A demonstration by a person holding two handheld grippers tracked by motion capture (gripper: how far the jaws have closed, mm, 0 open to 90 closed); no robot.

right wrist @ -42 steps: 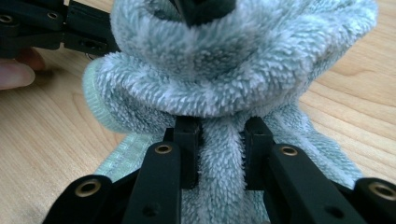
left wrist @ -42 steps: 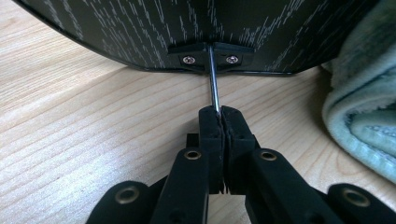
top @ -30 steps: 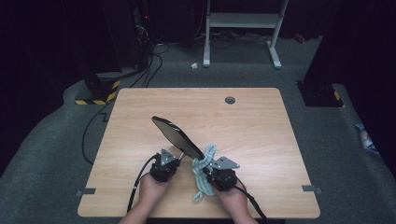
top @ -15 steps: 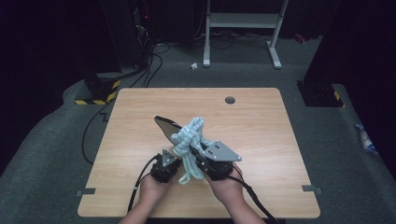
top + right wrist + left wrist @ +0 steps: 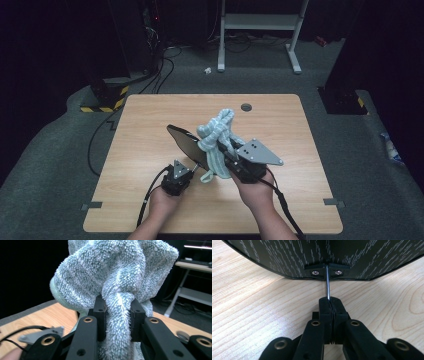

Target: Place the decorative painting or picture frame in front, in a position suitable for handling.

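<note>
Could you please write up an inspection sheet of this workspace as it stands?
Surface: wooden table, round grommet near far edge.
Job's things: dark oval mirror tilted up on its thin metal stem; pale blue towel bunched against it.
Clutter: nothing seen.
Grippers: left gripper jaws shut on stem; right gripper jaws shut on towel.
Cables: black cable from left gripper; floor cables behind.
Surroundings: grey carpet, white frame, dark room.

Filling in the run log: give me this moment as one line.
left tongs: shut on mirror stem | right tongs: shut on towel | towel against mirror | table: wood
</note>
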